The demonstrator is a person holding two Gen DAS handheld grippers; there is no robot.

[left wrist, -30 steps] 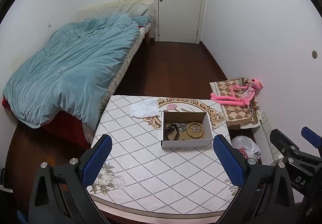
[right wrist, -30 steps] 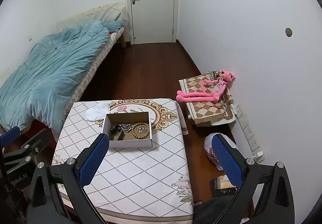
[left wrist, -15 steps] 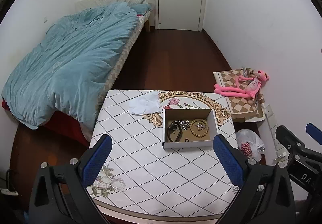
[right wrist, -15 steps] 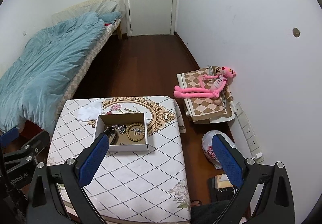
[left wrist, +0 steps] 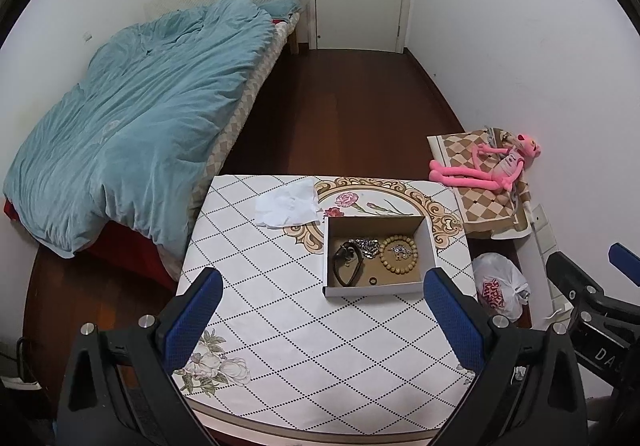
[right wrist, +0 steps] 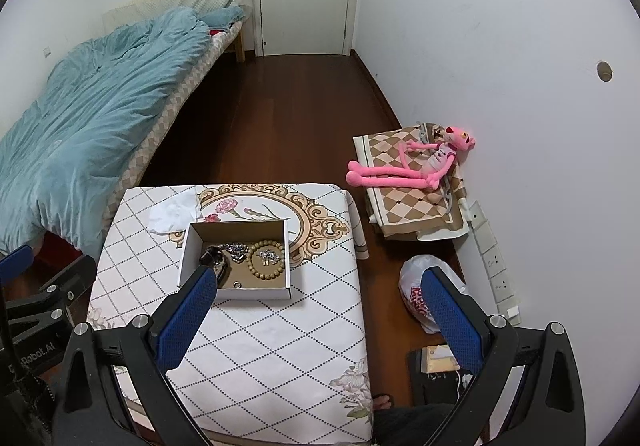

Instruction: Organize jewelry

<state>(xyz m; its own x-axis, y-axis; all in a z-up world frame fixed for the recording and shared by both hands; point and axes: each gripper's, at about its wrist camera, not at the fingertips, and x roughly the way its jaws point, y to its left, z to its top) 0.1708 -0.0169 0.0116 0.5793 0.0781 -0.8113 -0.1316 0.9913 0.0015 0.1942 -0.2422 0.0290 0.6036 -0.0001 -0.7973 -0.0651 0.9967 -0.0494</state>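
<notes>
An open cardboard box (left wrist: pixel 378 290) (right wrist: pixel 236 293) sits on the table with the diamond-pattern cloth (left wrist: pixel 280 318) (right wrist: pixel 272 338). Inside lie a wooden bead bracelet (left wrist: pixel 399 254) (right wrist: pixel 267 260) with a small silver piece in its middle, a silver chain (left wrist: pixel 367 246) (right wrist: pixel 236 250), a black band (left wrist: pixel 347 266) (right wrist: pixel 214 260) and a small ring (left wrist: pixel 373 281) (right wrist: pixel 237 284). My left gripper (left wrist: pixel 322 316) is open and empty, high above the near half of the table. My right gripper (right wrist: pixel 316 316) is open and empty, above the table's right edge.
A white crumpled tissue (left wrist: pixel 288 203) (right wrist: pixel 174 213) lies behind the box. A bed with a blue duvet (left wrist: pixel 132 125) stands to the left. A pink plush toy (left wrist: pixel 492 165) on a folded checked mat and a plastic bag (left wrist: pixel 498 290) lie on the floor to the right.
Both grippers have risen and tilted down, so the table and box sit lower and a little smaller in both views. The jaws stay open. Nothing in the box has moved.
</notes>
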